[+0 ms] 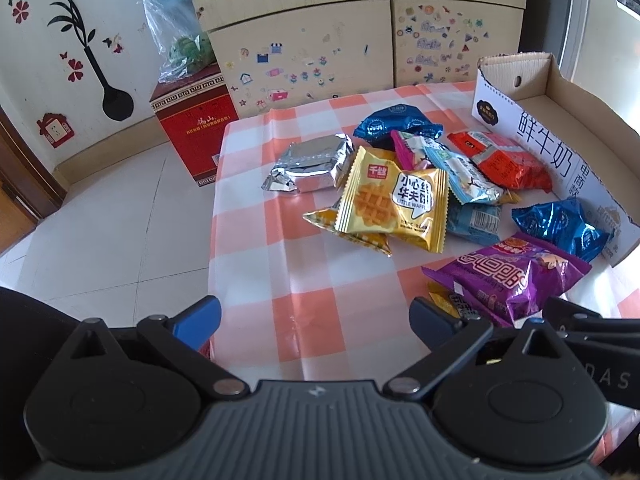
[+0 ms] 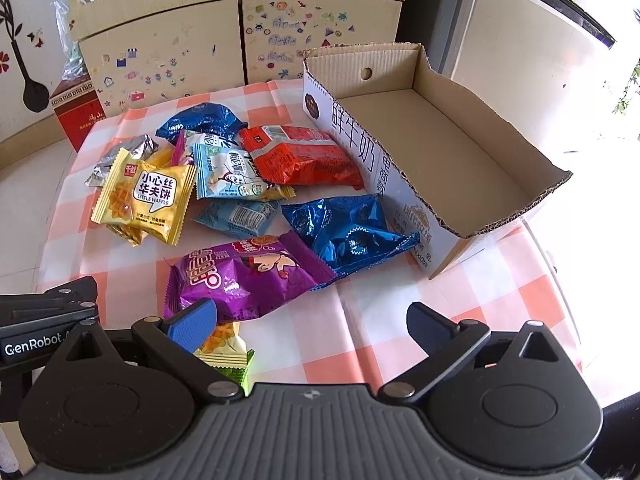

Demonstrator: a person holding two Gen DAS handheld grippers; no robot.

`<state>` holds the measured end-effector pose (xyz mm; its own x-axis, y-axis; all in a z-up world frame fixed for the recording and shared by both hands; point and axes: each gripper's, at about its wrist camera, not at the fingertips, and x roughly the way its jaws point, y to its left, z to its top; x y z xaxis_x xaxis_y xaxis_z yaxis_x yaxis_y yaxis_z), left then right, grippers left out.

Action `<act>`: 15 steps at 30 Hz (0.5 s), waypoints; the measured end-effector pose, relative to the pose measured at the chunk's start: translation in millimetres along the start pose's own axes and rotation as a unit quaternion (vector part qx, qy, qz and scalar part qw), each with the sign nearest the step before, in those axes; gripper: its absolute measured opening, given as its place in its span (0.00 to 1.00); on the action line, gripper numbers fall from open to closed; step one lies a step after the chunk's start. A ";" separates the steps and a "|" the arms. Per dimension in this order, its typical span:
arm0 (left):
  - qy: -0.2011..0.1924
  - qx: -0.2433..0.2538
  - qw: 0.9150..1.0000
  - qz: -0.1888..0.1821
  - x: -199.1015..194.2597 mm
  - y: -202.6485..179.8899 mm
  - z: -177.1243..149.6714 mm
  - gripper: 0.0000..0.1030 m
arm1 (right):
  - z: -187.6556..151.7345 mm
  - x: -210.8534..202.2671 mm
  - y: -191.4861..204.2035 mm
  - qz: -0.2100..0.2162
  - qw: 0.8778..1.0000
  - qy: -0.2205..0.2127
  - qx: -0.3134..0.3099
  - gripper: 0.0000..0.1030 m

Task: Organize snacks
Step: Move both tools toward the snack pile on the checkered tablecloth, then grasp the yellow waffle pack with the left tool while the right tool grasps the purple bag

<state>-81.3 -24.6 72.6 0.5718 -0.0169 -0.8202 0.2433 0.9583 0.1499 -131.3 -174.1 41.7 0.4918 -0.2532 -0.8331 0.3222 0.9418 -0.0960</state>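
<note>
Several snack packets lie heaped on the orange-and-white checked tablecloth (image 1: 320, 280): a yellow waffle pack (image 1: 394, 204) (image 2: 146, 198), a silver foil pack (image 1: 310, 166), an orange-red pack (image 2: 300, 156), blue foil packs (image 2: 352, 232), light-blue packs (image 2: 228, 172) and a purple bag (image 2: 240, 276) (image 1: 516, 276). An open cardboard box (image 2: 440, 140) (image 1: 560, 92) stands to their right, nothing visible inside. My left gripper (image 1: 316, 320) is open over bare cloth near the front. My right gripper (image 2: 312, 324) is open just in front of the purple bag, holding nothing. A small green-edged packet (image 2: 226, 350) lies under its left finger.
Behind the table stands a beige cabinet (image 1: 320, 40) covered in stickers. A red carton (image 1: 192, 128) with a plastic bag on top sits on the tiled floor at the left. The table's left edge (image 1: 216, 200) drops to the floor. Bright window light falls from the right.
</note>
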 end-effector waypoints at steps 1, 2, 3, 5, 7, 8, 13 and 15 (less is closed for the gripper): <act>0.001 -0.002 1.000 -0.006 0.6 1.1 -0.5 0.96 | 0.1 -0.3 -0.9 0.001 1.000 -0.001 -0.001 1.00; 0.001 -0.006 1.000 -0.014 1.0 2.8 -1.0 0.97 | 0.2 -1.3 -2.2 0.004 1.000 -0.003 -0.001 1.00; 0.000 -0.012 1.000 -0.026 1.4 5.4 -1.4 0.97 | 0.7 -2.7 -4.9 0.010 1.000 -0.006 0.001 1.00; 0.001 -0.024 0.998 -0.050 2.6 10.4 -2.7 0.97 | 1.0 -5.8 -12.2 0.027 1.000 -0.012 0.011 1.00; 0.001 -0.028 0.998 -0.059 5.6 13.4 -4.8 0.97 | 0.5 -7.5 -20.5 0.045 0.999 -0.014 0.026 1.00; 0.001 -0.026 0.998 -0.061 7.6 14.2 -6.5 0.97 | -0.1 -7.3 -23.0 0.052 0.998 -0.013 0.031 1.00; 0.013 -0.031 0.997 -0.069 18.2 18.8 -14.6 0.97 | -5.2 2.5 -27.4 0.079 0.996 0.004 0.046 1.00; 0.013 -0.030 0.997 -0.069 20.4 19.8 -16.5 0.97 | -5.4 6.7 -25.0 0.092 0.994 0.010 0.050 1.00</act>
<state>-77.8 -1.3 49.7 0.5149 -0.1425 -0.8453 0.2698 0.9629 0.0020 -140.5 -198.1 35.6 0.5339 -0.0721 -0.8425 0.3066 0.9450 0.1134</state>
